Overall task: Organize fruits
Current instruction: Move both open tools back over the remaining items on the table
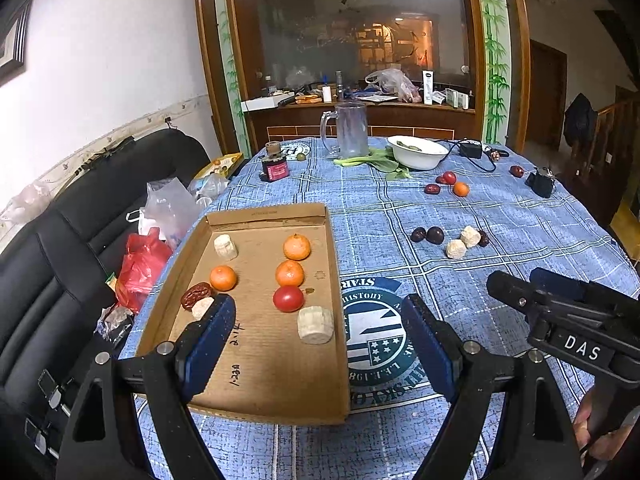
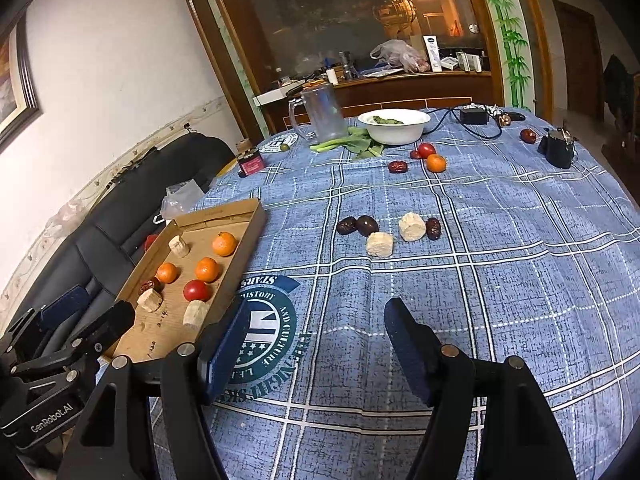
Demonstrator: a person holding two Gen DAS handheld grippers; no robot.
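A cardboard tray (image 1: 244, 364) (image 2: 168, 336) on the blue tablecloth holds three oranges (image 1: 290, 273), a red tomato (image 1: 288, 298), a red date (image 1: 196, 295) and pale cut chunks (image 1: 315, 325). My left gripper (image 1: 320, 312) is open and empty above the tray's near right part. My right gripper (image 2: 318, 320) is open and empty over the cloth, right of the tray. Loose on the cloth are dark dates (image 2: 346, 225), a dark plum (image 2: 367, 225), two pale chunks (image 2: 412, 227), and farther back a tomato (image 2: 426, 150), an orange (image 2: 435, 163) and a date (image 2: 398, 167).
A clear plastic mug (image 2: 320, 114), a white bowl (image 2: 394, 125), leafy greens (image 2: 352, 142), a small red jar (image 2: 251, 164), a black adapter with cable (image 2: 474, 116) and a black object (image 2: 556, 146) stand at the back. A black sofa with bags (image 1: 140, 264) lies left.
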